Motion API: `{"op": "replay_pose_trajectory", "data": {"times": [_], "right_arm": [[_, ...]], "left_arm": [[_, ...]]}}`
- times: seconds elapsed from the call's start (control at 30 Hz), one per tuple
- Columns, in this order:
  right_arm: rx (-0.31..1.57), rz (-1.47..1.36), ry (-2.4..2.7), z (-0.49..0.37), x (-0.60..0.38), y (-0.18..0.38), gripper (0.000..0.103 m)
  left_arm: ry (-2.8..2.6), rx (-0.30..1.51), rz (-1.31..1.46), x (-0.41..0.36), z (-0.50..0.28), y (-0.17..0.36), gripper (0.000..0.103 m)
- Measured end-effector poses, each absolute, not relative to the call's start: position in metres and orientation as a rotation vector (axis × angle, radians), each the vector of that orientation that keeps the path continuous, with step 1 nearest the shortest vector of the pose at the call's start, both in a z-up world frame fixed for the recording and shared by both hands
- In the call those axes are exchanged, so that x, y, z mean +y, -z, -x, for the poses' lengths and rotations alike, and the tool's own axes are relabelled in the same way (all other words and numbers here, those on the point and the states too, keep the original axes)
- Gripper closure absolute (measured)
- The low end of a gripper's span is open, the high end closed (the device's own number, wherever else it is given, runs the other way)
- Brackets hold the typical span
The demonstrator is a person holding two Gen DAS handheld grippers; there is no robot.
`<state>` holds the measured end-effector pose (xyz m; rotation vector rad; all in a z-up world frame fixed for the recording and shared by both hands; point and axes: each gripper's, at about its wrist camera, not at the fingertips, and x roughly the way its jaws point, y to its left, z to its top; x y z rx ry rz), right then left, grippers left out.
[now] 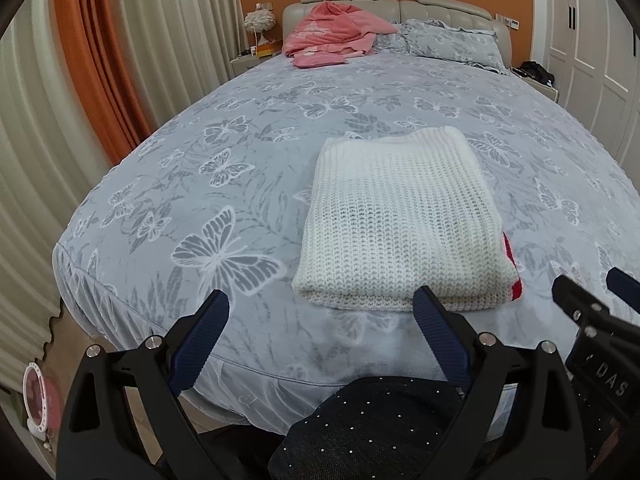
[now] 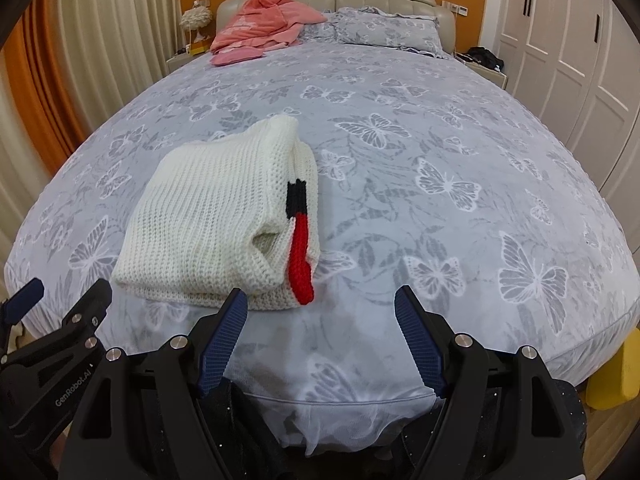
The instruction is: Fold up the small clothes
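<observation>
A white knitted sweater (image 1: 396, 220) lies folded into a neat rectangle near the foot of the bed; it also shows in the right wrist view (image 2: 212, 216), with a red and black strip (image 2: 301, 248) along its right edge. My left gripper (image 1: 322, 304) is open and empty, hovering just short of the sweater's near edge. My right gripper (image 2: 322, 300) is open and empty, near the sweater's front right corner. Each gripper shows at the edge of the other's view.
The bed (image 1: 200, 168) has a grey butterfly-print cover. Pink clothes (image 1: 332, 32) and pillows (image 1: 452, 40) lie at the headboard. Curtains (image 1: 80, 80) hang left, white wardrobes (image 2: 560, 60) stand right. A yellow object (image 2: 616, 376) sits by the bed's right foot.
</observation>
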<state>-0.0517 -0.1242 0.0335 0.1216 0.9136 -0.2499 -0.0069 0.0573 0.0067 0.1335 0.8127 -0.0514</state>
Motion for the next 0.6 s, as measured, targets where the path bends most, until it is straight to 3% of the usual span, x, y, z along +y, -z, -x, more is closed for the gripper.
{"op": "replay_pose_trajectory", "data": {"times": [0.6], "right_arm": [[0.925, -0.126, 0.249, 0.052, -0.122, -0.029, 0.029]], "left_arm": [[0.05, 0.865, -0.112, 0.059, 0.003, 0.003, 0.012]]}}
